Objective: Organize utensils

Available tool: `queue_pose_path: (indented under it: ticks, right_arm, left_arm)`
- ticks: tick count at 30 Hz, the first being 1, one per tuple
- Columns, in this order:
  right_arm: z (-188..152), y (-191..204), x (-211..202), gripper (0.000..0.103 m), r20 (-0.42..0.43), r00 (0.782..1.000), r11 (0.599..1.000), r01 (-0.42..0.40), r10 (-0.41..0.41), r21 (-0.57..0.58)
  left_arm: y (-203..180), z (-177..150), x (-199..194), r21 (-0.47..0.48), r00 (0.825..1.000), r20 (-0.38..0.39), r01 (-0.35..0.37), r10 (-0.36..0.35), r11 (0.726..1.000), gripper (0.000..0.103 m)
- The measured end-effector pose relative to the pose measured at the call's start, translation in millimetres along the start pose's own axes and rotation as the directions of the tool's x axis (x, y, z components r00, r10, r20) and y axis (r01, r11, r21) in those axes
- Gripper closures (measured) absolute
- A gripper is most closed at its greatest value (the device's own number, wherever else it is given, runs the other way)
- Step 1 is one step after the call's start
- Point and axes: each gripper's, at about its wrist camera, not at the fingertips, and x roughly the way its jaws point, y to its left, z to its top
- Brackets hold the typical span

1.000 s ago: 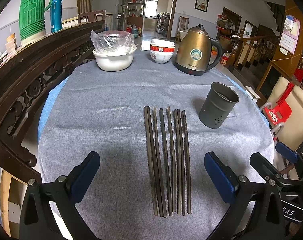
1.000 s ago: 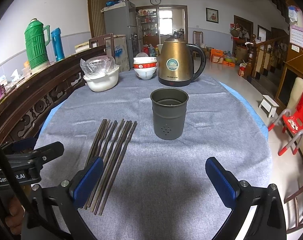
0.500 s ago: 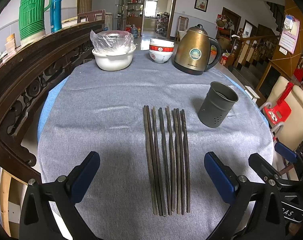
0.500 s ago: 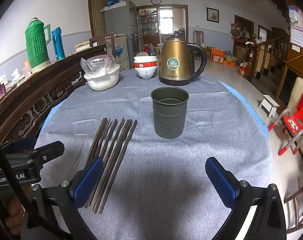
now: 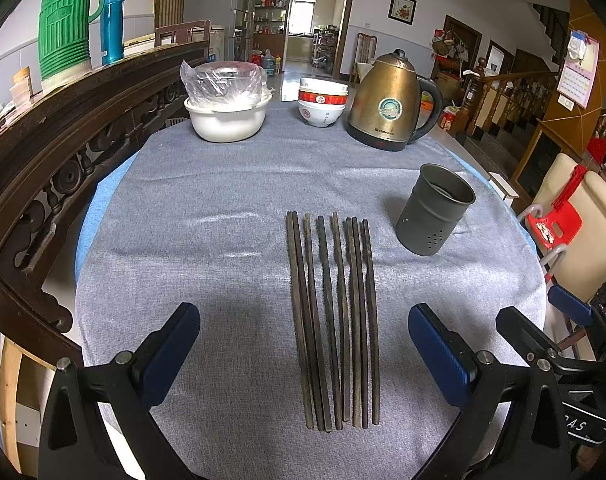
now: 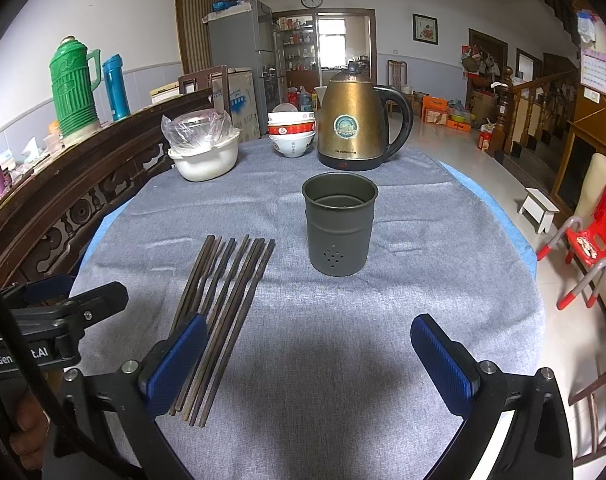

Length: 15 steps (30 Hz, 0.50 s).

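Note:
Several dark chopsticks (image 5: 335,312) lie side by side on the grey tablecloth, pointing away from me. They also show in the right wrist view as the chopsticks (image 6: 227,304), left of centre. A dark grey perforated holder cup (image 5: 435,216) stands upright to their right; the same cup (image 6: 339,224) is straight ahead in the right wrist view. My left gripper (image 5: 303,356) is open, its blue pads either side of the chopsticks' near ends and above them. My right gripper (image 6: 309,364) is open with nothing between its fingers, short of the cup.
At the table's far side stand a white pot covered in plastic (image 5: 227,108), stacked bowls (image 5: 323,104) and a brass kettle (image 5: 391,104). A carved wooden rail (image 5: 43,152) curves along the left. Chairs and a red stool (image 5: 555,224) stand to the right.
Both views have shifted very slightly; the cup sits a touch lower in the right wrist view. Nothing has been taken hold of.

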Motion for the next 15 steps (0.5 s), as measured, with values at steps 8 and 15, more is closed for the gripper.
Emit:
queue_pose_path:
  ticks: [8,15]
  right_arm:
    - [-0.9,0.3,1.1,0.0,-0.008,1.0,1.0,-0.003,0.003,-0.002]
    - [-0.9,1.4,1.0,0.0,-0.01,1.0,1.0,-0.002,0.002,-0.008]
  left_arm:
    - [0.4,-0.1,-1.4,0.002,1.0,-0.001,0.001,-0.001,1.0,0.0]
    - [0.4,-0.3,-2.5,0.002,1.0,0.001,0.003,-0.003,1.0,0.0]
